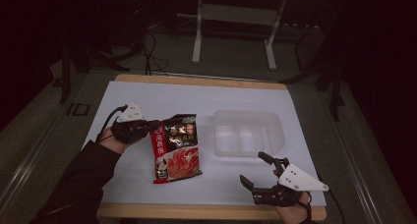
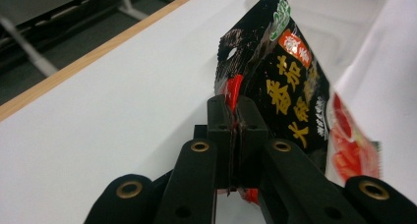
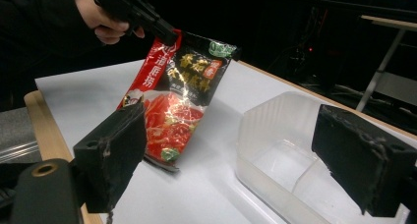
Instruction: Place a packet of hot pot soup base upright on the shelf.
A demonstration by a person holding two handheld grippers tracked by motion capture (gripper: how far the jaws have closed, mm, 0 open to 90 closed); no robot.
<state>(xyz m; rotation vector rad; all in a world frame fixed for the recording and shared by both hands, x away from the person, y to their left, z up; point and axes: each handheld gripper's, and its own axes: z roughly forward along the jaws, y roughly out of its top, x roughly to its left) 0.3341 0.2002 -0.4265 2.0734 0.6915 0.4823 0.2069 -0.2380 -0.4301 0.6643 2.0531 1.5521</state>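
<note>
Left gripper (image 1: 153, 125), left of centre in the high view, is clamped on the top left corner of one red-and-black food packet (image 1: 177, 148); the left gripper view shows both jaws pressed together on the packet's (image 2: 275, 81) edge, hiding the strip between them. In the right gripper view the packet (image 3: 179, 94) hangs tilted from that grip in the upper left of the frame, its lower corner at or just above the white table top (image 3: 98, 91); whether it touches cannot be told. Its print is too small and glossy to read. Right gripper (image 1: 254, 170), at the lower right of the high view, stands wide open with nothing between its jaws. One clear plastic bin (image 1: 248, 133) sits right of centre, just beside the packet; its walls are faint against the white surface, and its far corner is cut off at the right gripper view's lower edge.
</note>
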